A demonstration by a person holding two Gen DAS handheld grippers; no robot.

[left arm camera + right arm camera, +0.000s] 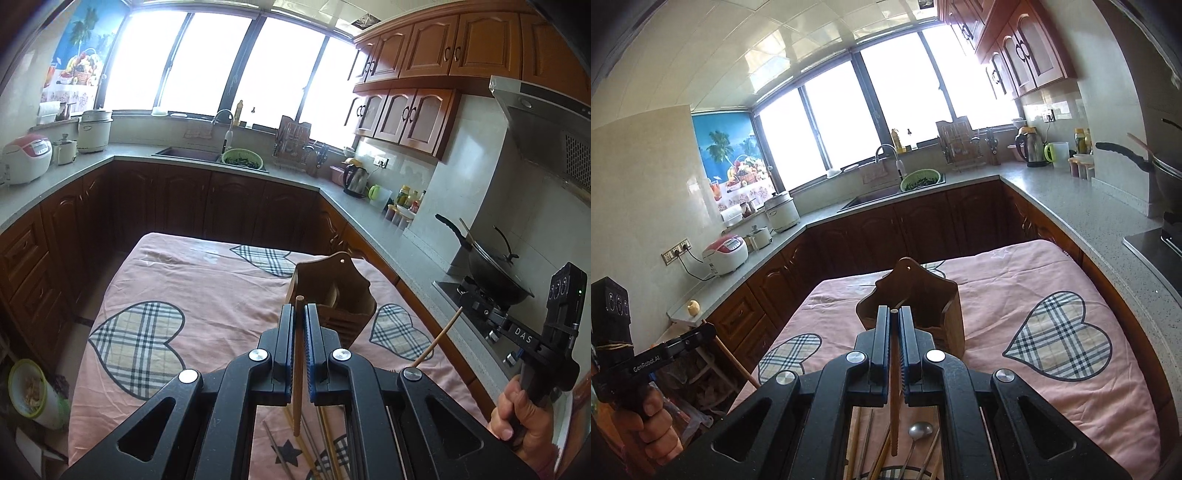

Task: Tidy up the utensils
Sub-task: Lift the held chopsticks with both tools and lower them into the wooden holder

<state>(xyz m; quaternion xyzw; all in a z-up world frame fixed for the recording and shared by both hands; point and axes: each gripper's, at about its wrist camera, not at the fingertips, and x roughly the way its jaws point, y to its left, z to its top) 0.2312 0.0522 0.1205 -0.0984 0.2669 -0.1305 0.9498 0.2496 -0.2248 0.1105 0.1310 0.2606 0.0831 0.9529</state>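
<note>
tools (300, 314): 2; held chopsticks (297, 369): 2; wooden holder (923, 306): 1; spoon (919, 430): 1

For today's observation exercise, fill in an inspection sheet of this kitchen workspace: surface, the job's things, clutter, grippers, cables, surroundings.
Surface: table under a pink cloth with plaid hearts, wrinkled.
Job's things: brown wooden holder upright on the cloth; loose chopsticks and a metal spoon lying at the near edge.
Clutter: nothing seen on the cloth besides these.
Grippers: left gripper shut on a wooden chopstick; right gripper shut on another chopstick; both raised before the holder.
Cables: a cord runs from the rice cooker to a wall socket.
Surroundings: countertop, sink, kettle, wok on the stove, bright windows.
</note>
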